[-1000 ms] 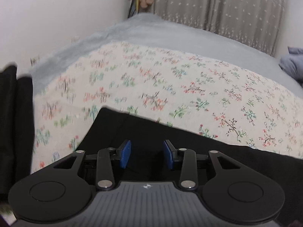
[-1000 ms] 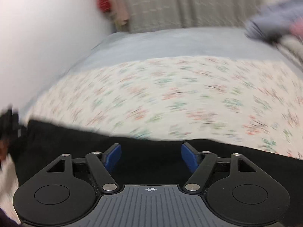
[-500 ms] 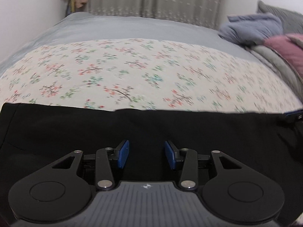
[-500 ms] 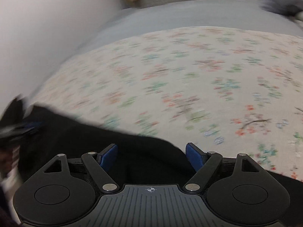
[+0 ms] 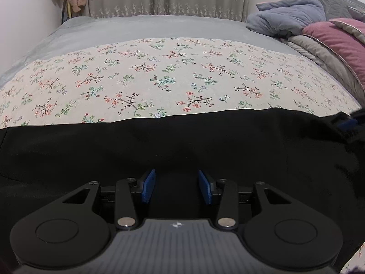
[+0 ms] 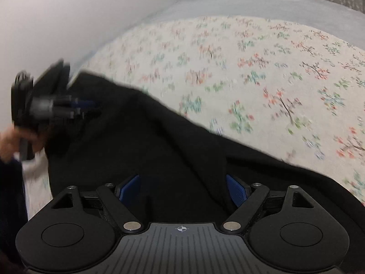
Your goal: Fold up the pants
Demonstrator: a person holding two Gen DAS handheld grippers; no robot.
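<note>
The black, soft-fabric pants point(image 5: 182, 146) lie across the near part of the bed, on the cream bedspread printed with small red and green flower sprigs point(image 5: 173, 75), and they run as a long dark band from one side of my view to the other. As far as I can judge, the folding is at an early stage: the cloth looks laid out lengthwise with a fairly straight far edge, but it is too dark for me to say whether one leg already lies over the other, and the crosswise folds appear not yet made. My left tongs point(image 5: 176, 187) stand partly spread above the cloth, blue pads apart with nothing pinched. My right tongs point(image 6: 184, 191) have just been opening and are spread wide over a raised ridge of the fabric, which sits between the pads without being pressed. In the right view my other tongs sit at the far corner of the pants. I can read no brand, label or writing anywhere, only a small pale emblem on each tool body.
</note>
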